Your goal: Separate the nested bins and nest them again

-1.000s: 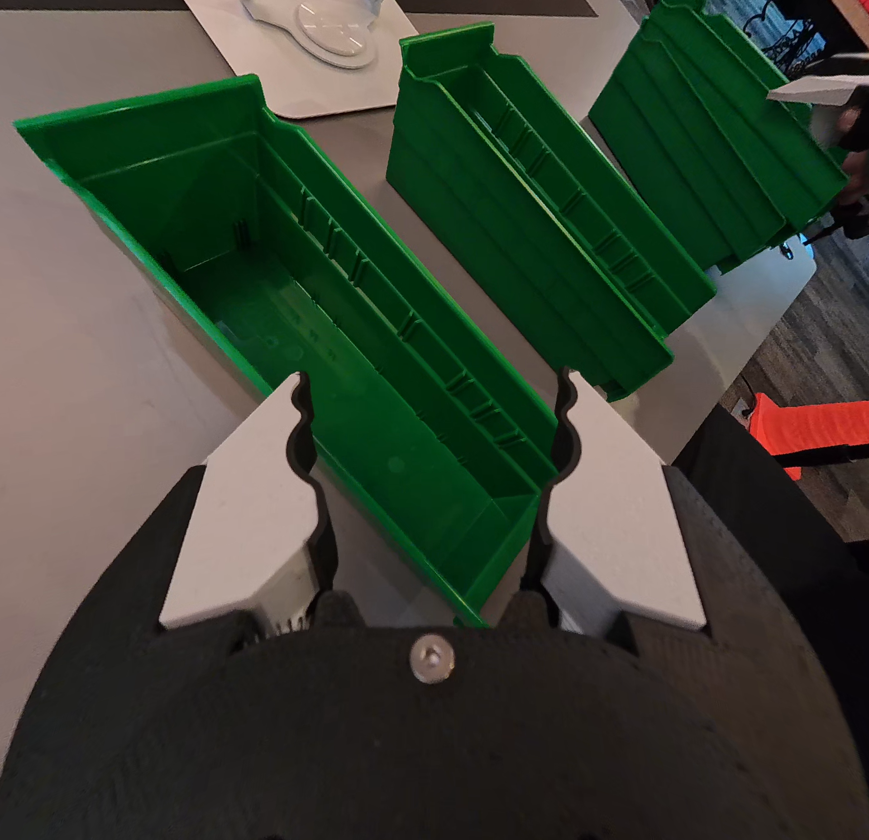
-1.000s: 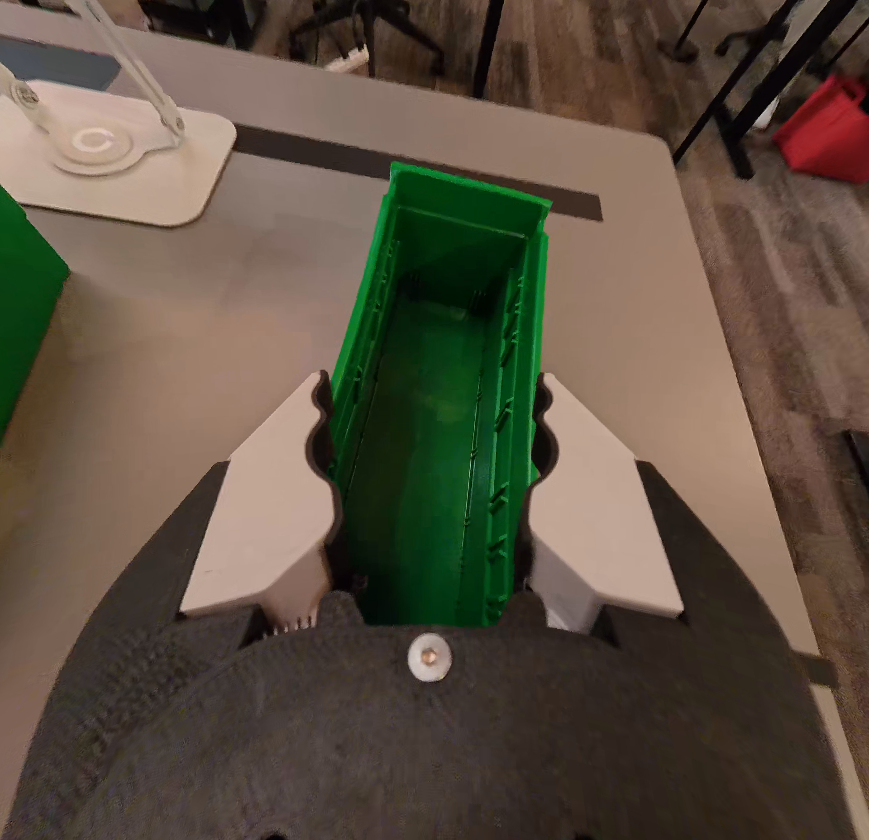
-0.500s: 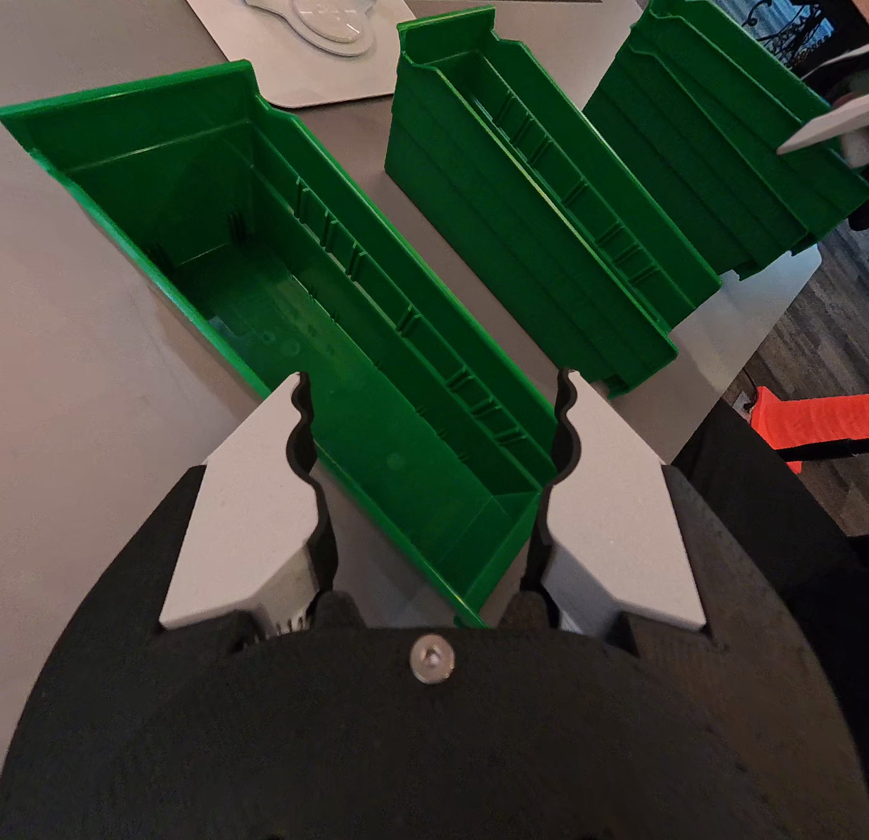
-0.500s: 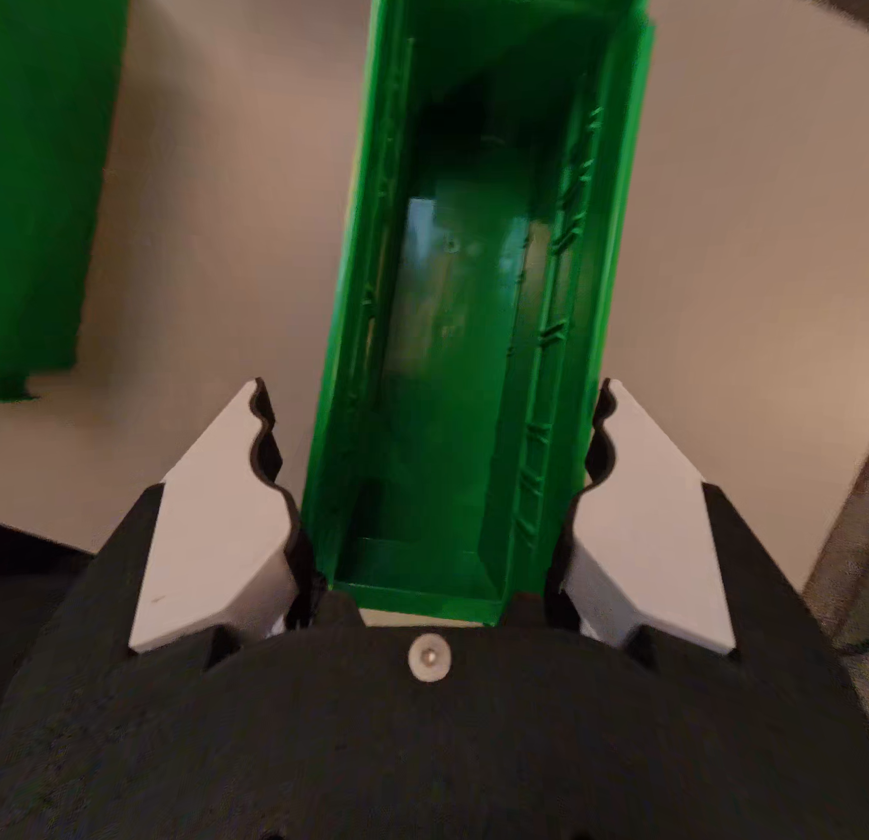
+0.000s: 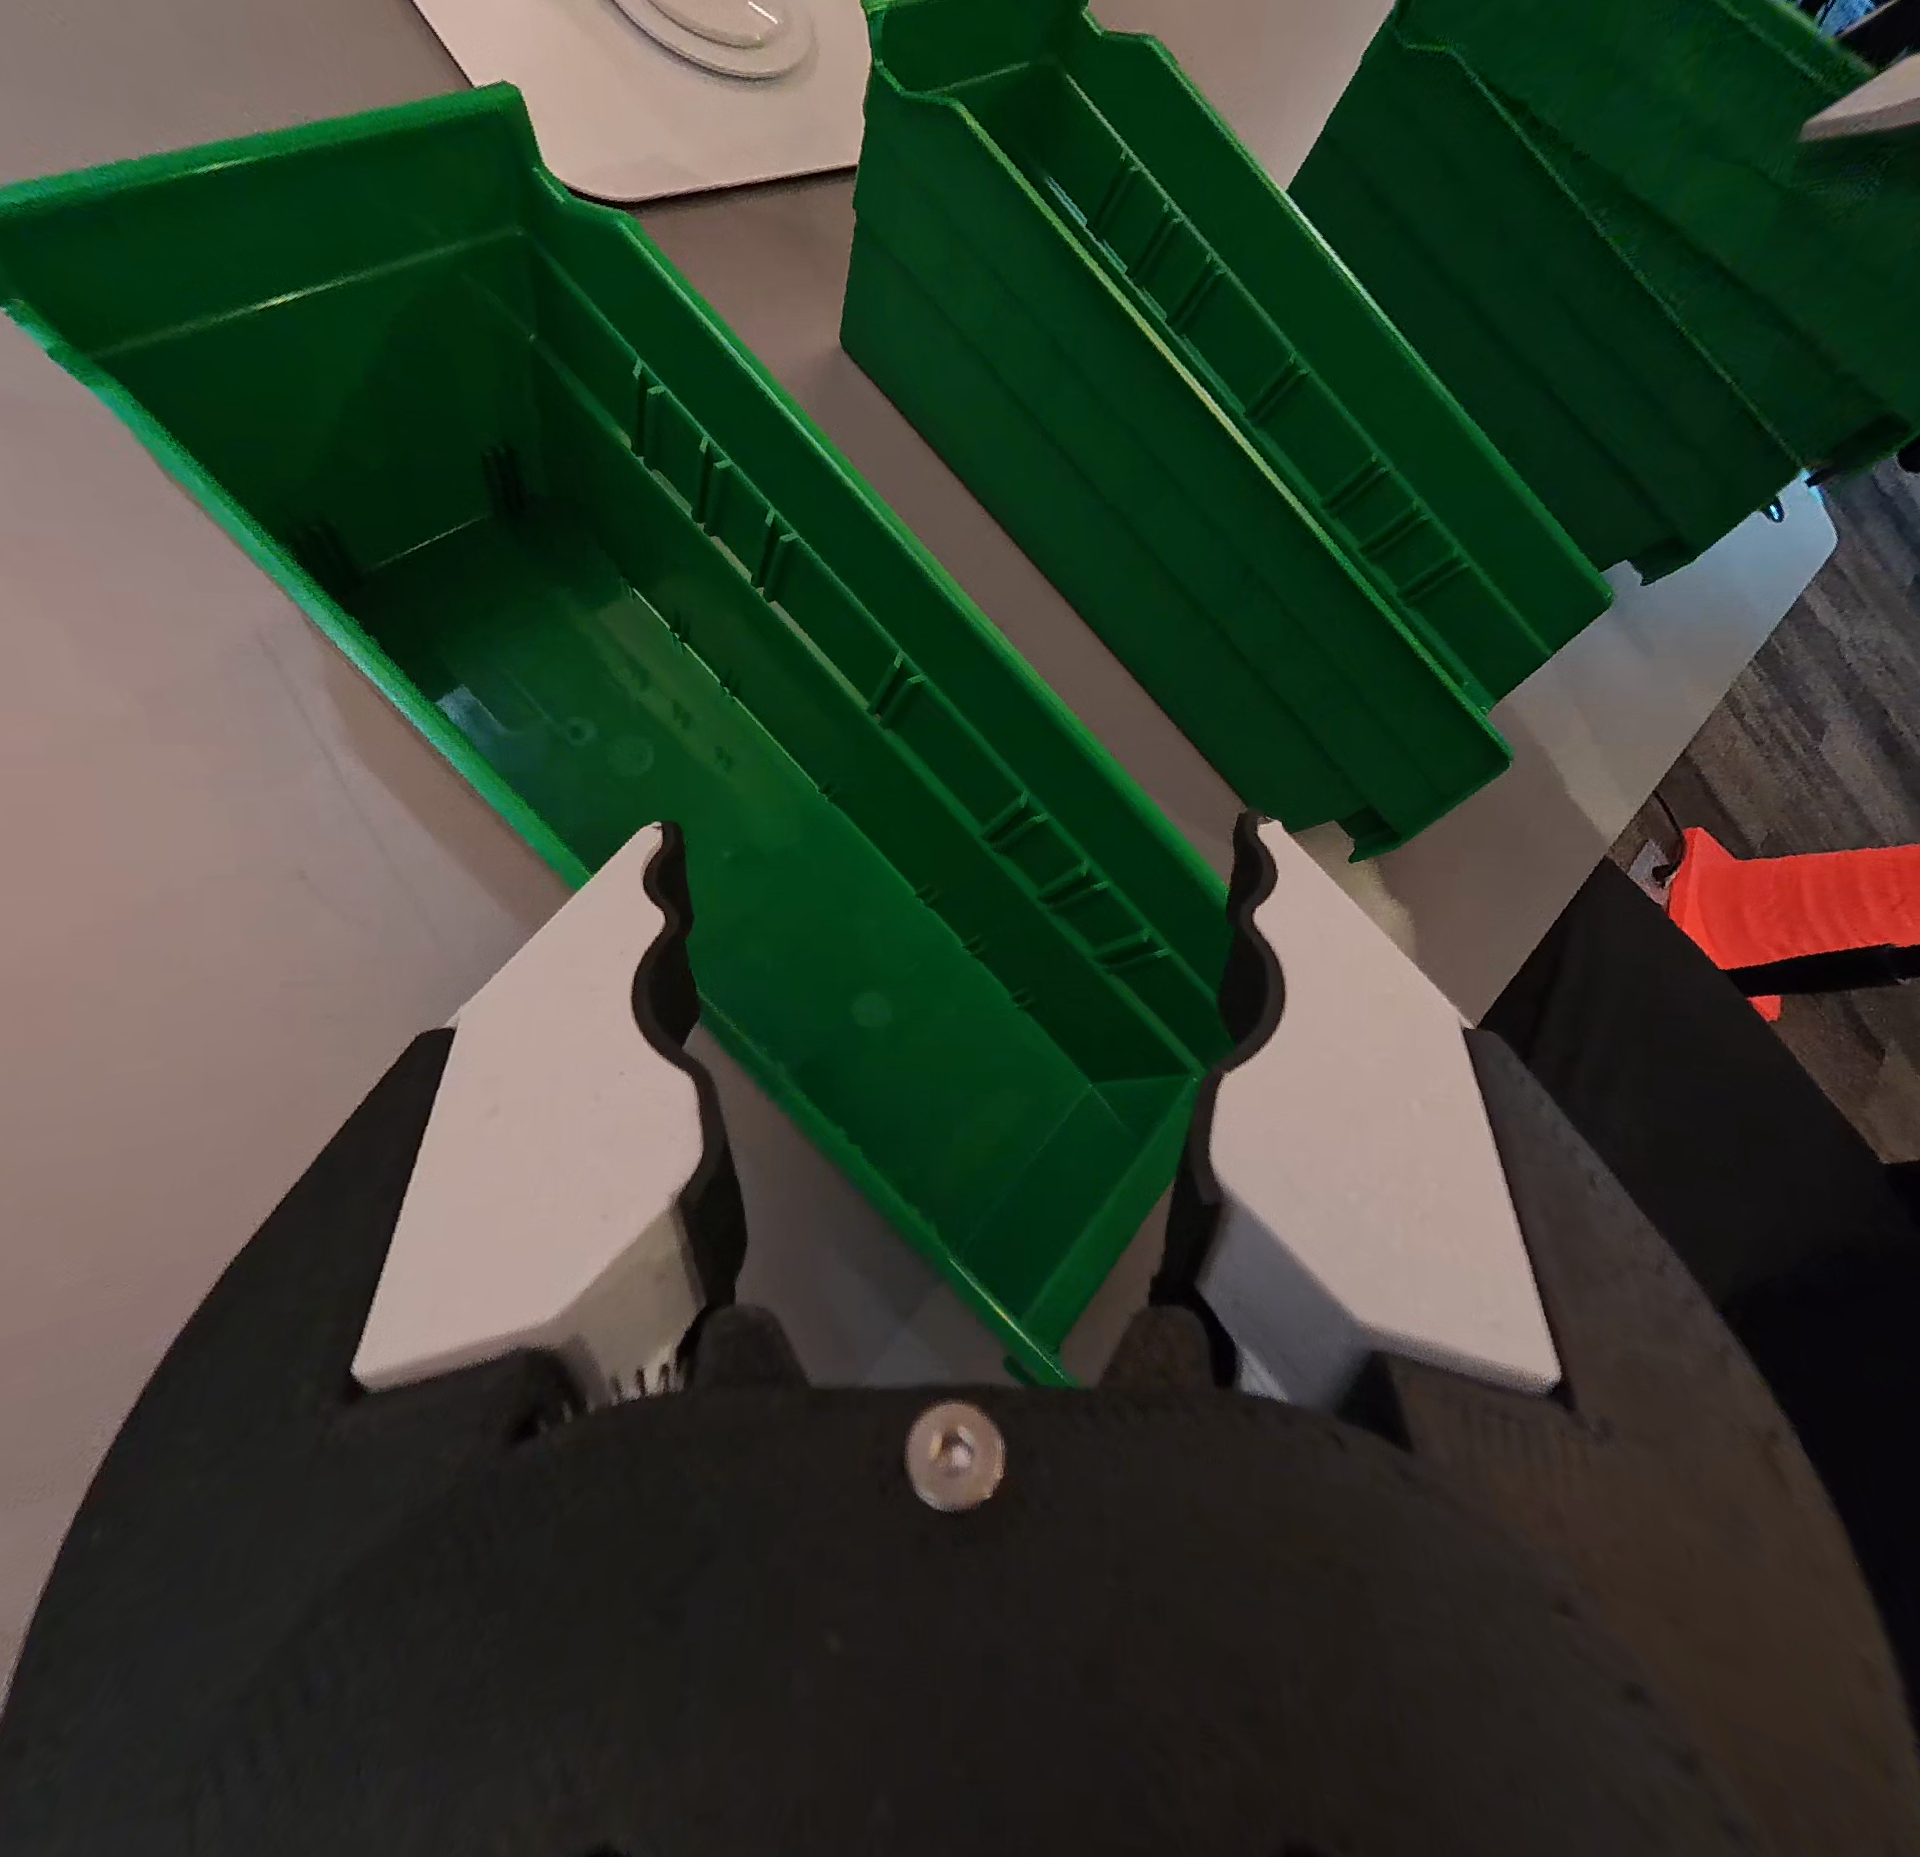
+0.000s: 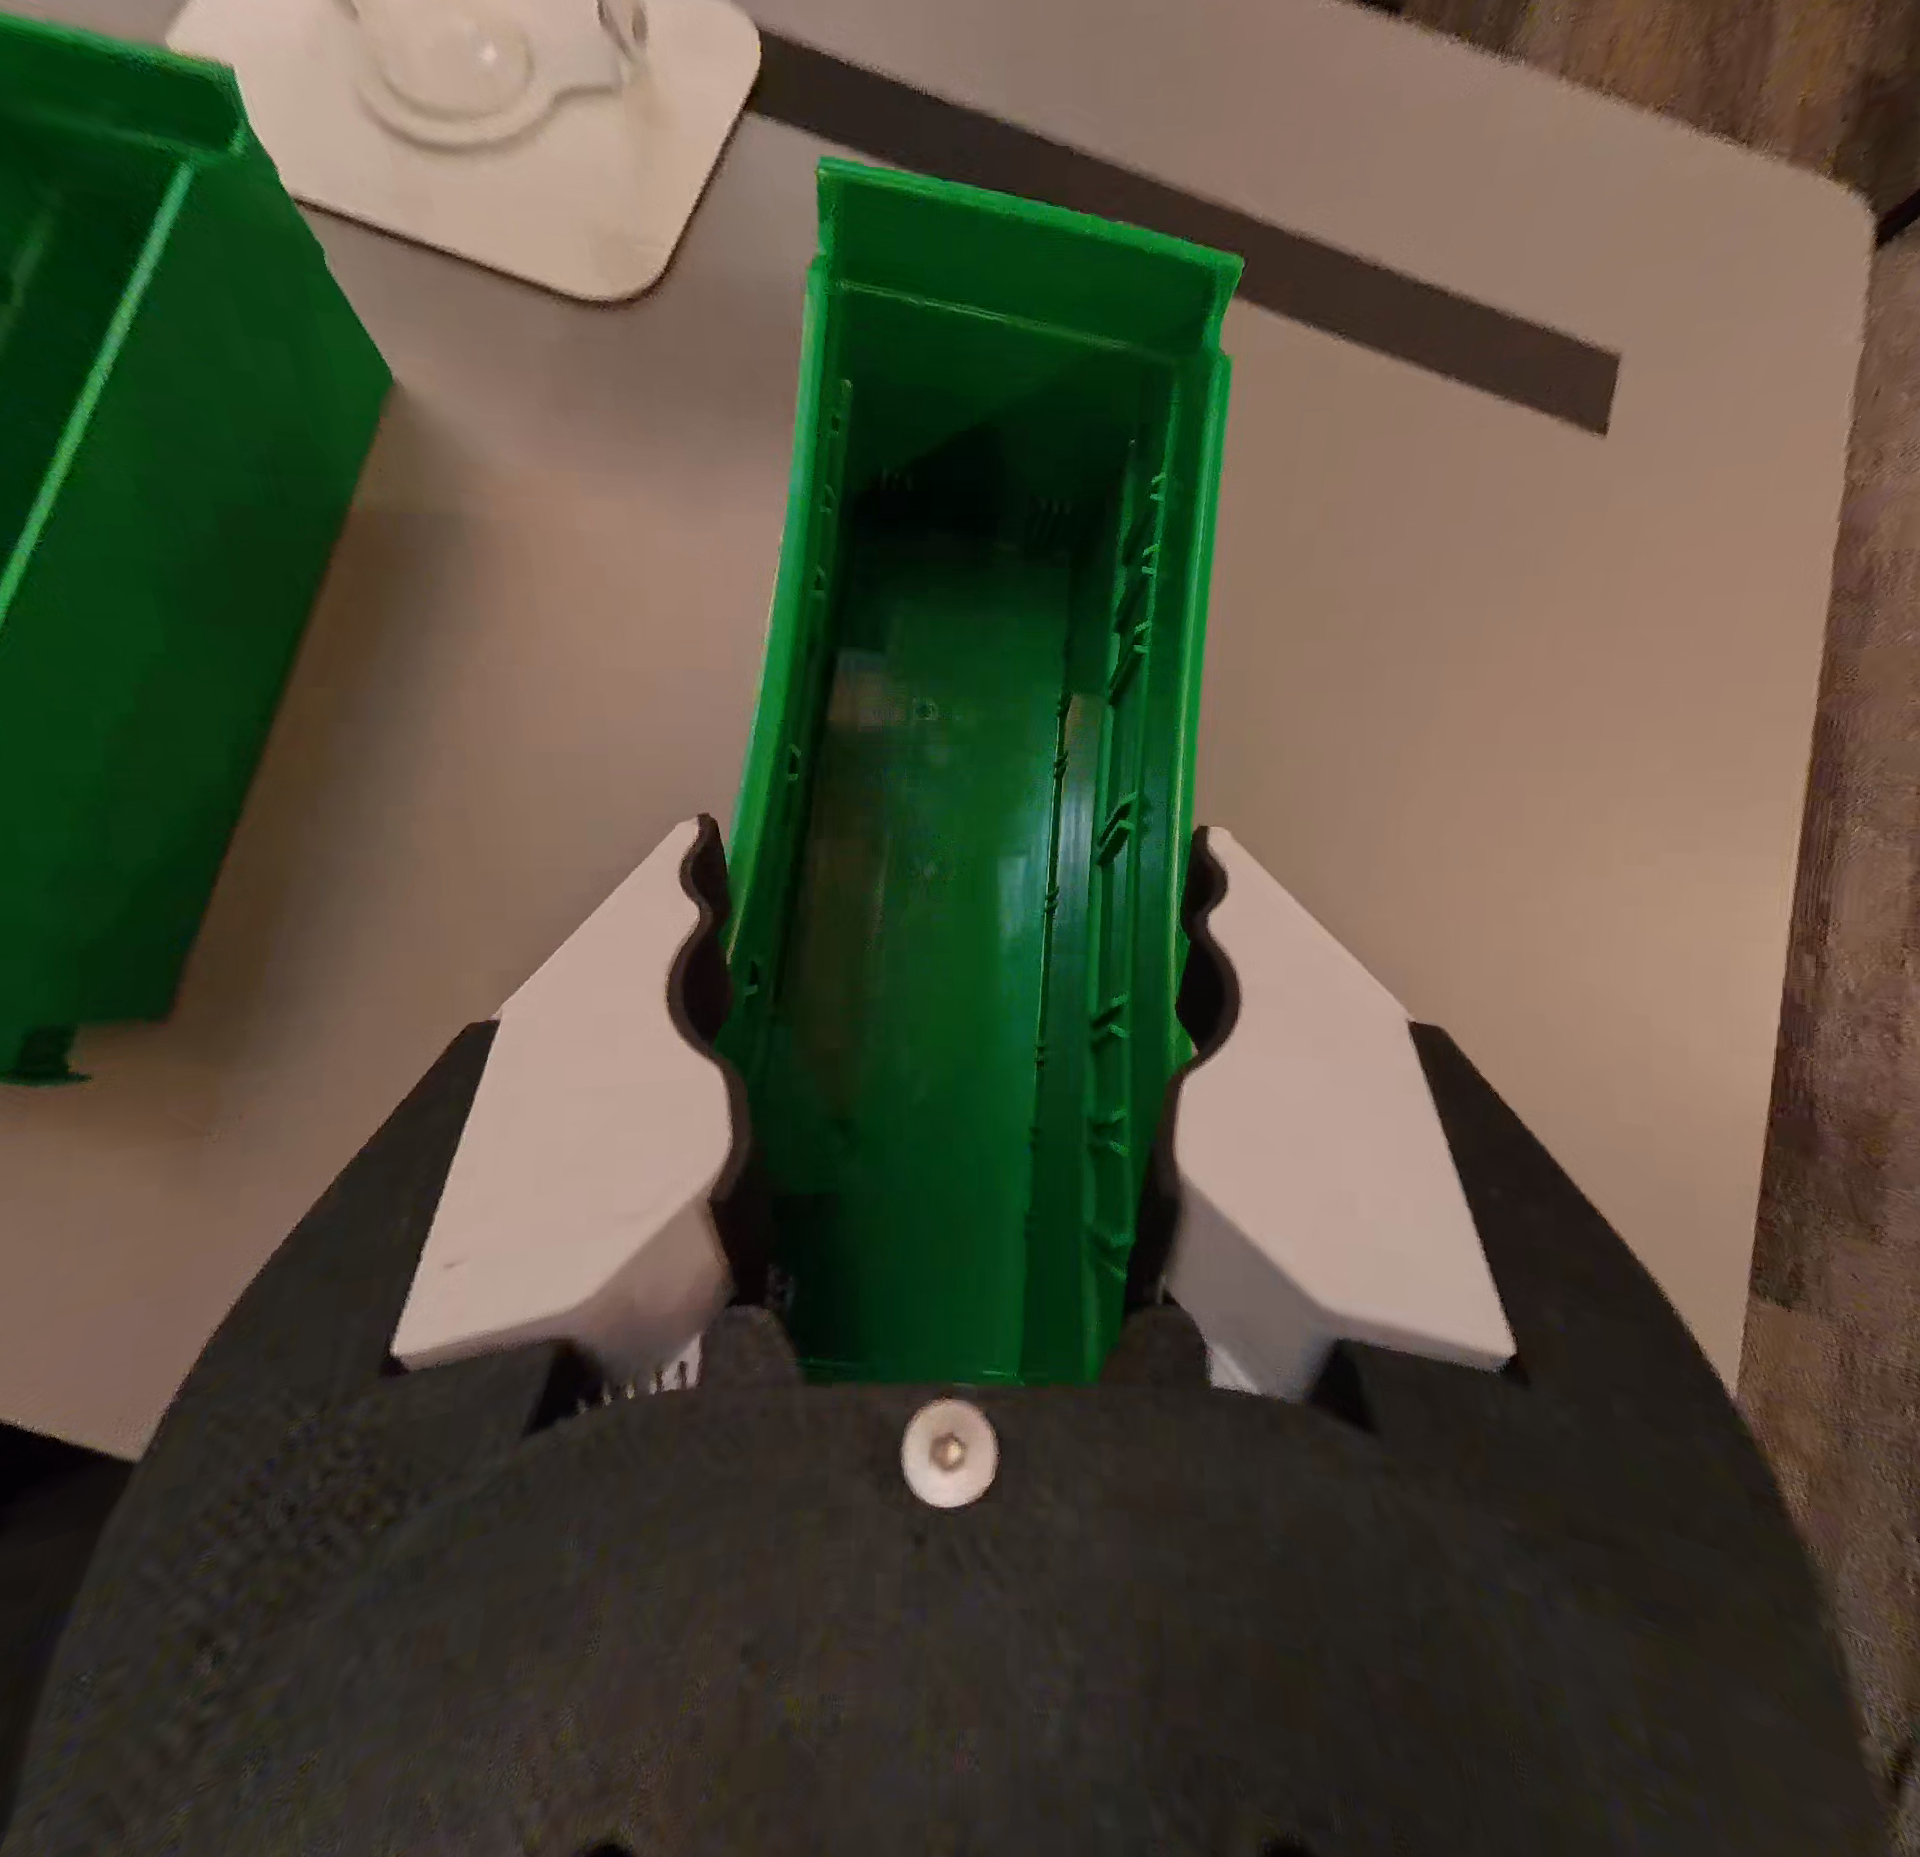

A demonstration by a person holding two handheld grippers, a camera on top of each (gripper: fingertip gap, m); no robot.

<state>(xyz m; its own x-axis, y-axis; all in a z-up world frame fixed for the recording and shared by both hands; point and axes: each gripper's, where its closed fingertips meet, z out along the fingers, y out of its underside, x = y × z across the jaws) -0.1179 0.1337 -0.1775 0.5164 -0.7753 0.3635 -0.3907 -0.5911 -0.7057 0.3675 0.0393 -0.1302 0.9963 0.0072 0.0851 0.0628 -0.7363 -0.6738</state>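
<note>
Three long green bins stand apart on the grey table (image 5: 187, 872). In the left wrist view my left gripper (image 5: 956, 841) is open over the near end of the left bin (image 5: 623, 664), which lies diagonally between its fingers. The middle bin (image 5: 1143, 457) stands beside it. The third bin (image 5: 1610, 280) is at the upper right, tilted, with a white finger of the other gripper (image 5: 1870, 114) at its side. In the right wrist view my right gripper (image 6: 956, 846) is shut on that bin (image 6: 956, 664), one finger on each long side wall.
A white stand base (image 6: 499, 145) sits at the table's back, also in the left wrist view (image 5: 665, 72). A black strip (image 6: 1351, 321) runs behind the held bin. The middle bin (image 6: 156, 560) is to its left. The table edge (image 6: 1787, 872) is close on the right; an orange object (image 5: 1787, 903) is below.
The right gripper spread wider half a second ago and has closed again on the bin's side walls, and its view has swung. The left gripper has edged forward over the left bin.
</note>
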